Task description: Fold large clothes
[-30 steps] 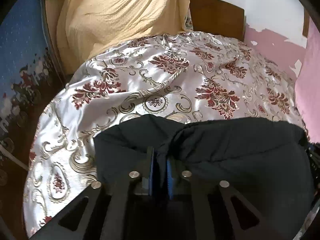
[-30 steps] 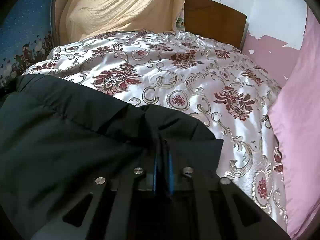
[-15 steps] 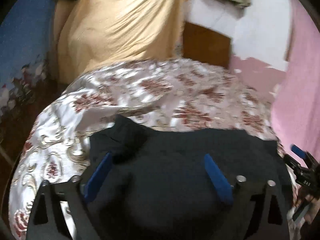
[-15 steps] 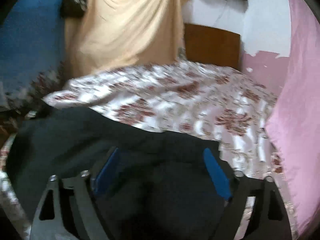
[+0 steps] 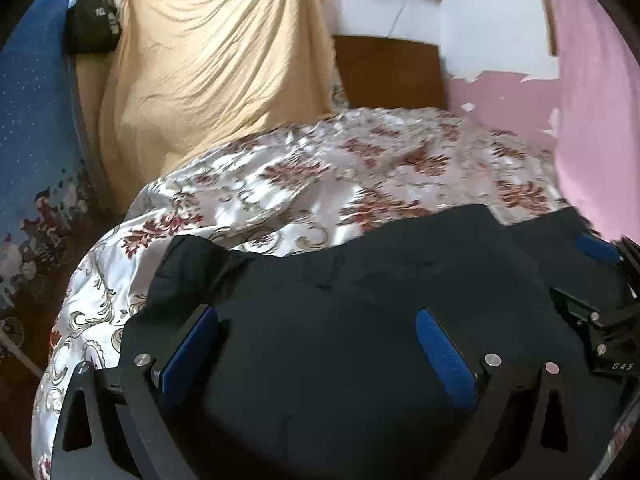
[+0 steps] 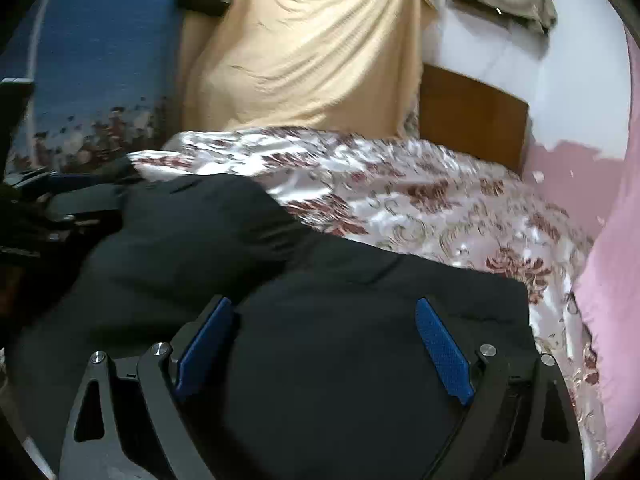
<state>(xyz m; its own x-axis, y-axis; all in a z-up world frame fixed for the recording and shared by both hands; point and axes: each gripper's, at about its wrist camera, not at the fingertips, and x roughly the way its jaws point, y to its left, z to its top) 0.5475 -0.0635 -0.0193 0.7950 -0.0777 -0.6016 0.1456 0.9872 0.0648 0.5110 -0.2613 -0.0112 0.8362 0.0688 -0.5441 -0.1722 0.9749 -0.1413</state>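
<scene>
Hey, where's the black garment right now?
The black garment lies on the floral bedspread at its near edge, under both open grippers; in the right wrist view it fills the lower frame, left of the pink cloth.

garment: black | bedspread: white satin, maroon floral, gold scrolls | draped sheet: yellow-tan | headboard: brown

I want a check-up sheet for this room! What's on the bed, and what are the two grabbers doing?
Surface: bed with shiny flowered bedspread.
Job's things: black garment lying on the bedspread.
Clutter: black bag hanging up high.
Grippers: left gripper and right gripper both open over the garment, holding nothing.
Cables: thin wire on the white wall.
Surroundings: tan cloth, wooden headboard, pink curtain.
</scene>
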